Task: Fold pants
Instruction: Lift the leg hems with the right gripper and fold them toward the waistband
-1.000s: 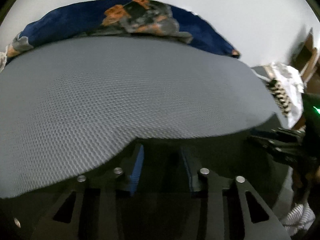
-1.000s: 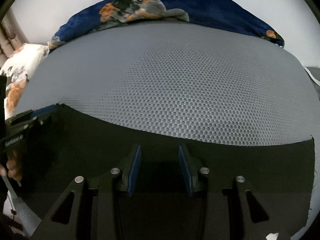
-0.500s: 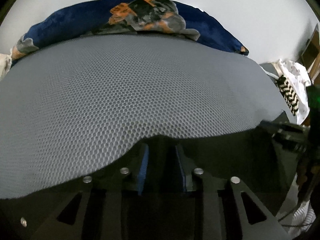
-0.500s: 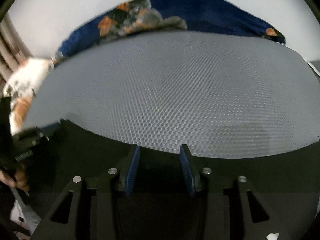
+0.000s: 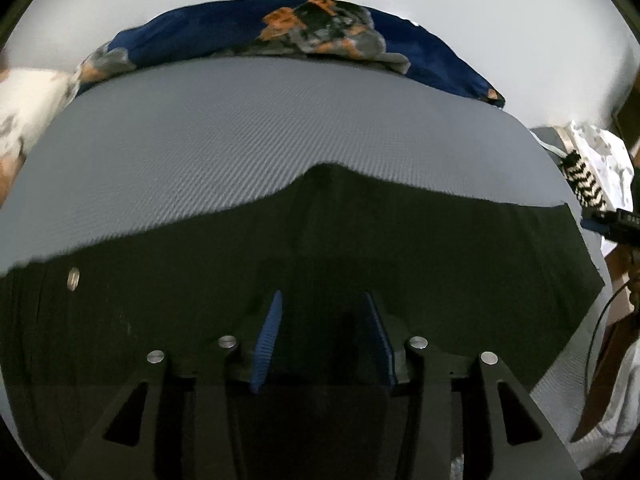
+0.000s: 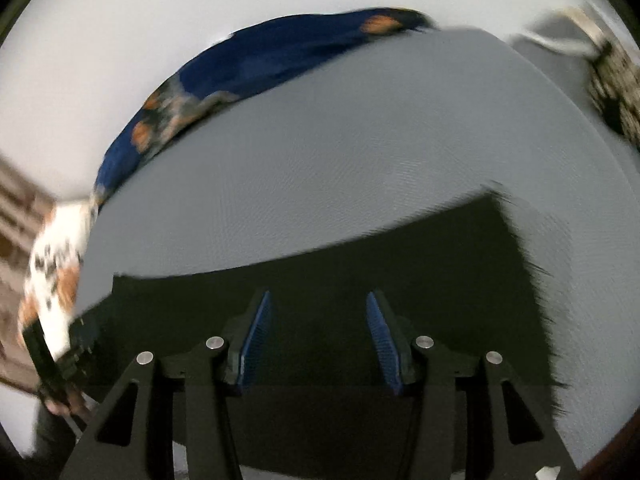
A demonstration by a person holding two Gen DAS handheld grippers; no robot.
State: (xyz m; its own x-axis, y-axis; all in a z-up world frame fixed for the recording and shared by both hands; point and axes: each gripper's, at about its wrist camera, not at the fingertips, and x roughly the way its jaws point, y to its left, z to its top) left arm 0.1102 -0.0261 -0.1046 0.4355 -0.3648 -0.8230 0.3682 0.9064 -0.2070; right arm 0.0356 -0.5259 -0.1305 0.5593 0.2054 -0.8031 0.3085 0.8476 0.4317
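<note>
Both claws are letting go now. The left gripper (image 5: 320, 340) has its jaws opening, blue pads clear on each side with the dark pants (image 5: 360, 264) lying flat beneath and beyond them, nothing pinched. The right gripper (image 6: 316, 340) is the same story: jaws opening, no cloth caught between the pads, the pants (image 6: 360, 292) spread below it across the lower half of the frame, ragged-looking at the right edge through motion blur.

This looks like the release after laying a fold. To do it well, the jaws should open fully before either hand lifts, so no pad drags the top layer and spoils the edge. A straight-up withdrawal is safer than a sideways one.

In the left wrist view a small metal button (image 5: 73, 278) shows on the fabric at lower left.

The pants rest on a grey textured mat (image 5: 240, 140). Behind it, at the top of the frame, lies a navy floral cushion (image 5: 248, 28) against a plain pale wall (image 5: 480, 0). Clutter sits at the far right, including a black-and-white zigzag item (image 5: 586, 180).
</note>
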